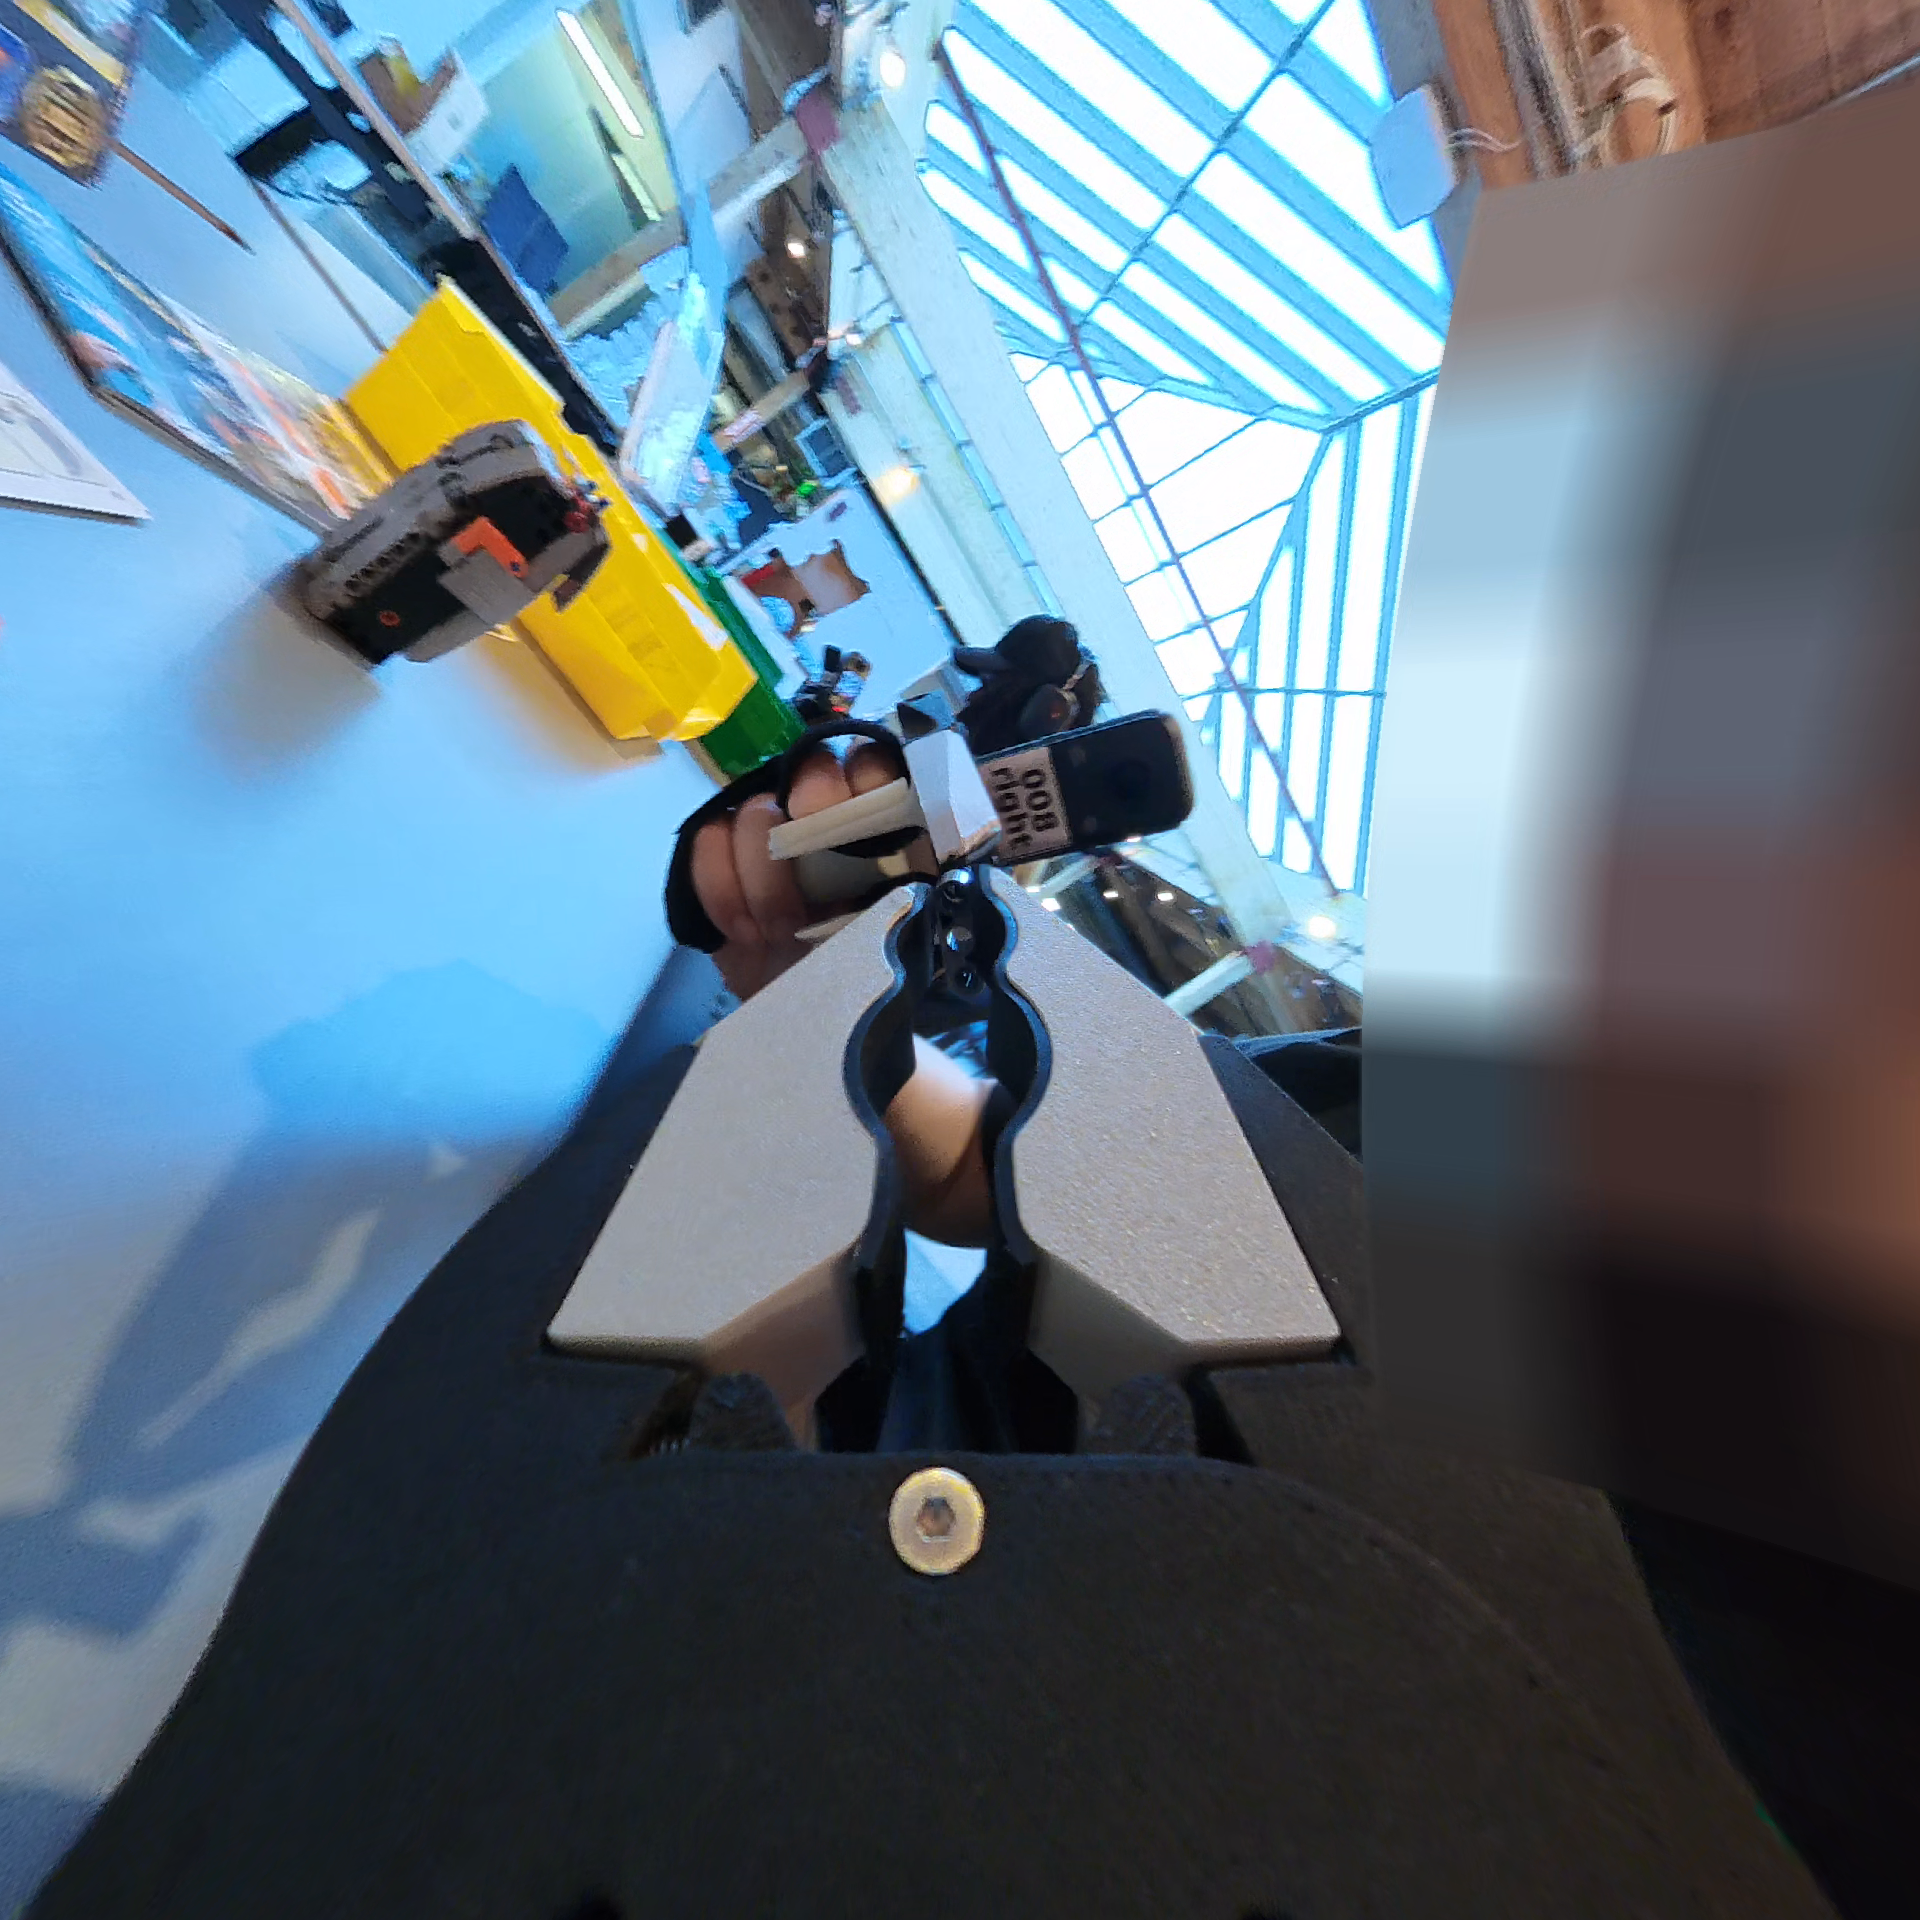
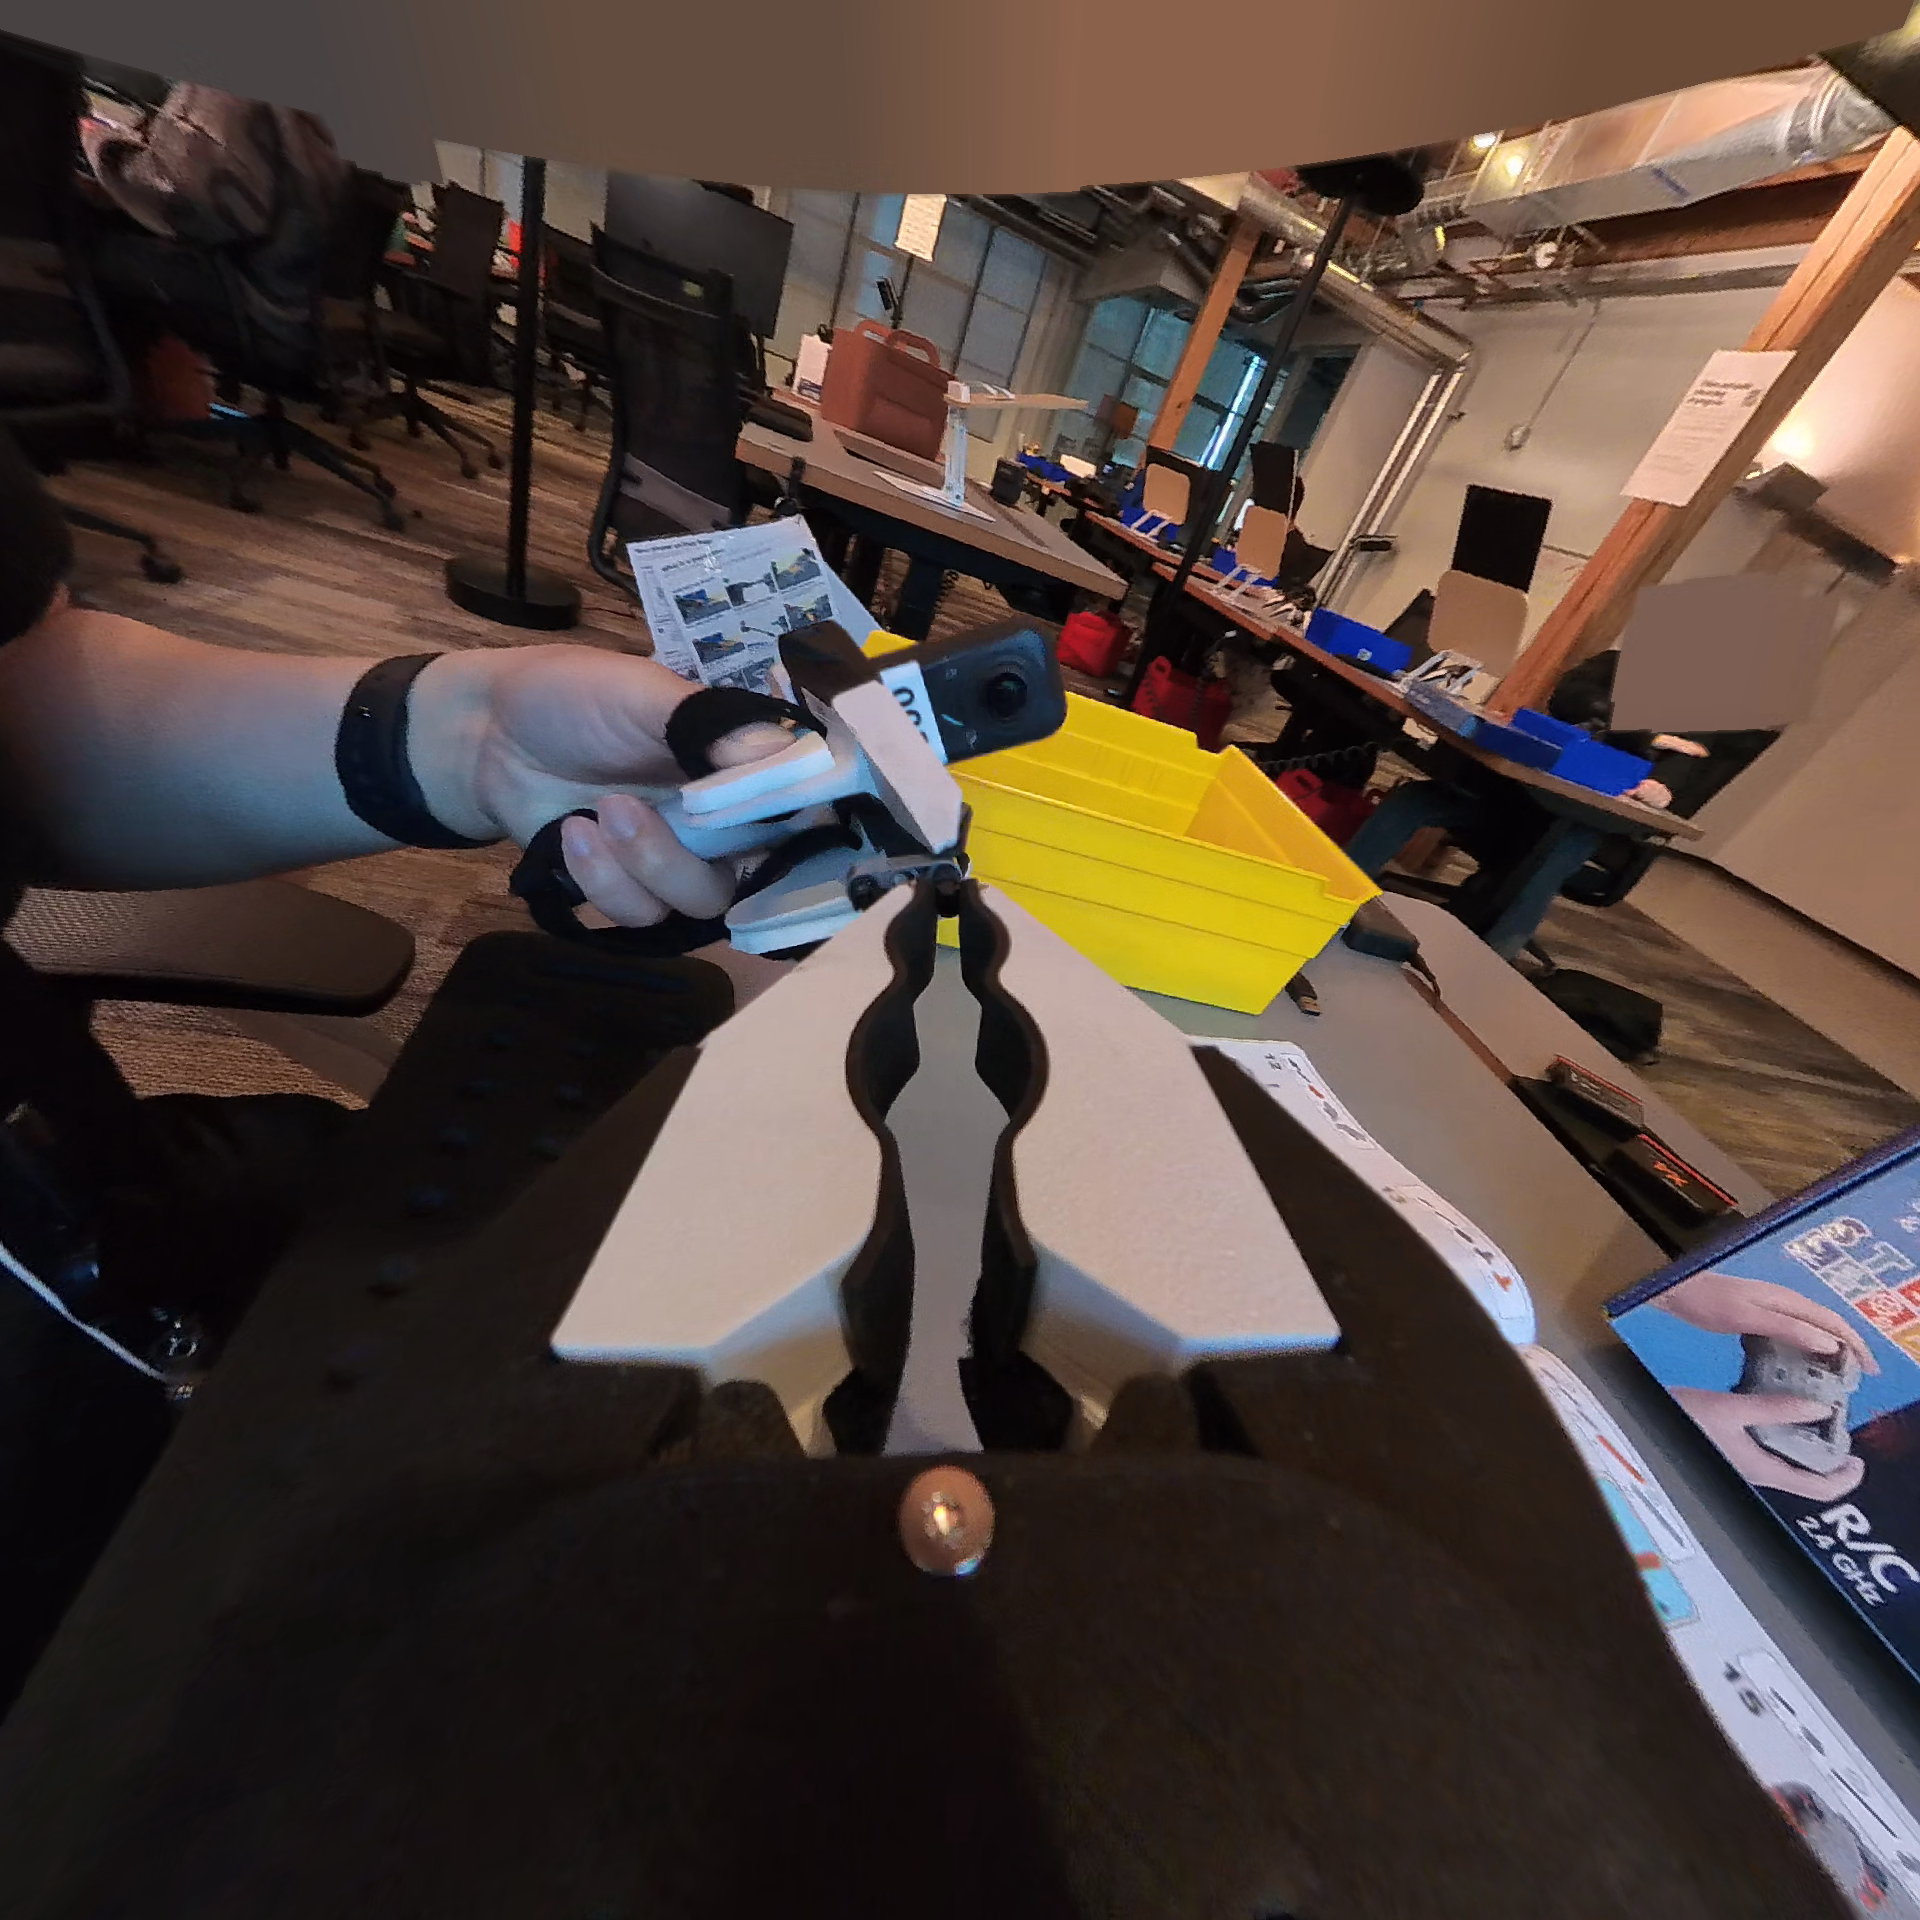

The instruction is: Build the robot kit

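My two grippers meet tip to tip above the table edge. My left gripper [image 1: 951,899] is shut, its tips pinching a small dark brick part [image 1: 956,940] with shiny pins. My right gripper [image 2: 940,894] is shut on the same small grey-and-black part [image 2: 891,878]. In each view the other gripper faces the camera, held by a hand in a black finger strap: the right one [image 1: 1081,790] in the left wrist view, the left one [image 2: 935,717] in the right wrist view. A grey, black and orange brick model [image 1: 457,540] stands on the table [image 1: 312,831], far from both grippers.
A yellow bin [image 2: 1143,852] sits just behind the grippers, with a green bin [image 1: 753,722] beside it. An open instruction booklet [image 2: 1403,1195] and a blue kit box [image 2: 1787,1382] lie at the right. Chairs, other tables and a seated person are beyond. Only a small space, under 4 cm, lies between the two pairs of fingers.
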`<action>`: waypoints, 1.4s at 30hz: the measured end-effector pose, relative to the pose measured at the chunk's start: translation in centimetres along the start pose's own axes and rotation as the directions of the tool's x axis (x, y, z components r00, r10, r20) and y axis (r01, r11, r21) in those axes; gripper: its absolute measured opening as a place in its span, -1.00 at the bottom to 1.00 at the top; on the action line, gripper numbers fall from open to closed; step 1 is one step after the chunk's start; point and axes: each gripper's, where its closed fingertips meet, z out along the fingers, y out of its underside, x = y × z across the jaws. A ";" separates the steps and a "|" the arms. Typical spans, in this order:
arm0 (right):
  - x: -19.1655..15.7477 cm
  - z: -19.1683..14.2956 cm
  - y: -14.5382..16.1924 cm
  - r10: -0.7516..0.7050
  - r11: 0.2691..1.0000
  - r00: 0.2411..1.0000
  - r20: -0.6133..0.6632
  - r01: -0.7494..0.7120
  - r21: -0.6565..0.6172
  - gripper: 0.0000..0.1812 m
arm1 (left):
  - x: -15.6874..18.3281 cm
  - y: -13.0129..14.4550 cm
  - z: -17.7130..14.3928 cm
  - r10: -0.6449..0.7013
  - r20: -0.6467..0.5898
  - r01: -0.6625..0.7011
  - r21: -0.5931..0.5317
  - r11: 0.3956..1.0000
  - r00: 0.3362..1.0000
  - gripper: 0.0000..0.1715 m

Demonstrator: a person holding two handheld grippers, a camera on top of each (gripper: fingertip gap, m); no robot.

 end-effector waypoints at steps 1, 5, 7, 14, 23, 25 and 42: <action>0.0 0.0 0.2 0.002 1.000 1.000 -0.001 -0.002 -0.011 -0.98 | -0.2 0.1 -0.1 0.013 0.024 -0.013 -0.005 1.000 1.000 -0.96; 0.0 0.2 0.7 -0.008 0.999 1.000 -0.015 0.008 -0.040 -0.98 | -0.7 0.0 -0.3 0.065 0.097 -0.064 -0.017 0.998 0.993 -0.96; 0.0 0.3 0.7 0.022 0.999 1.000 0.003 -0.022 -0.038 -0.98 | -0.7 0.0 -0.4 0.063 0.103 -0.062 -0.015 0.998 0.993 -0.96; -0.4 0.1 0.2 0.081 0.997 0.994 0.068 -0.082 0.012 -0.98 | 0.0 0.4 -0.2 -0.023 -0.006 0.023 0.007 1.000 1.000 -0.96; -0.2 0.0 0.6 0.049 0.999 0.997 0.056 -0.048 -0.024 -0.98 | -0.5 0.3 -0.1 0.054 0.066 -0.054 -0.004 0.999 0.996 -0.96; 0.0 0.1 0.6 0.075 0.997 0.996 0.040 -0.074 -0.023 -0.97 | -0.4 0.1 -0.2 0.117 0.091 -0.117 -0.005 0.993 0.989 -0.97; -0.1 -0.4 -0.3 0.197 0.979 0.972 0.129 -0.203 0.033 -0.98 | 0.0 0.6 0.6 0.033 -0.016 -0.033 0.019 0.999 0.999 -0.96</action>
